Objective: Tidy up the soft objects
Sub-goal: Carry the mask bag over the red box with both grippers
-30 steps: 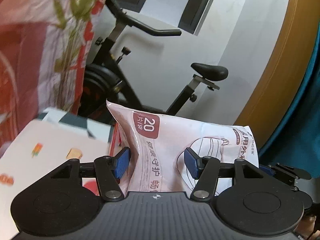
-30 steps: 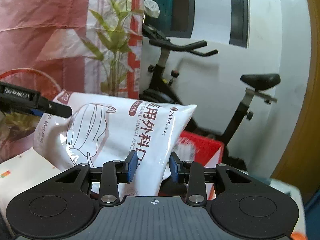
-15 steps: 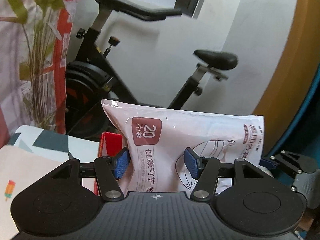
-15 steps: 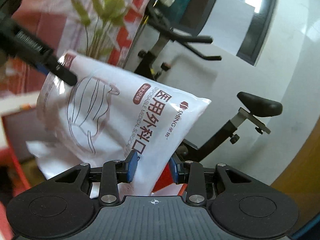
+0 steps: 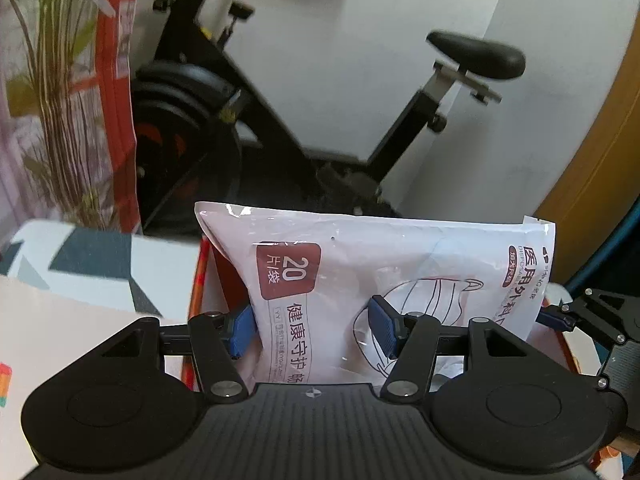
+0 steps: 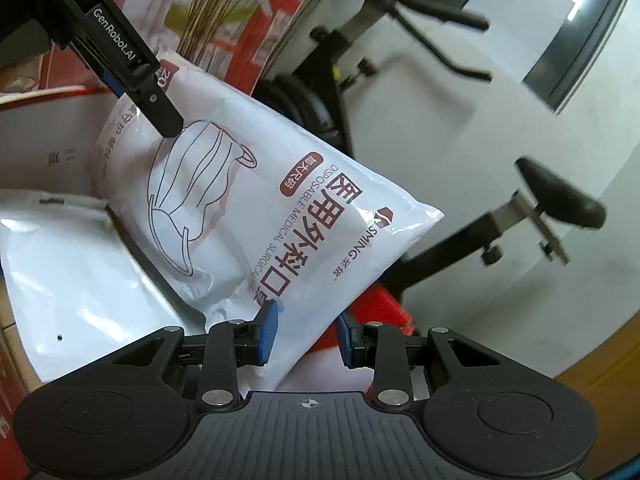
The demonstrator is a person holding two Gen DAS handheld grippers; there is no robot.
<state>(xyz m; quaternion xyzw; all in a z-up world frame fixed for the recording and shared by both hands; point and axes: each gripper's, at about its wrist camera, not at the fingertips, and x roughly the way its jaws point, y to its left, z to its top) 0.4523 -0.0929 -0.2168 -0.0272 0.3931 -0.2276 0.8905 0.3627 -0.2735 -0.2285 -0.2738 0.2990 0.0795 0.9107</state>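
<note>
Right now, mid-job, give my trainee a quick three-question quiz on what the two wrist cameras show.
1. True or false: only one gripper holds the mask pack.
2. What lies below the pack in the right wrist view? A) a towel B) a second white pouch C) a bottle
3. Fill in: behind the pack stands an exercise ____.

Key
1. False: the left gripper and the right gripper each have their jaws on it.
2. B: a white pouch lies in the red-rimmed box.
3. Bike, with its black saddle to the right.
</note>
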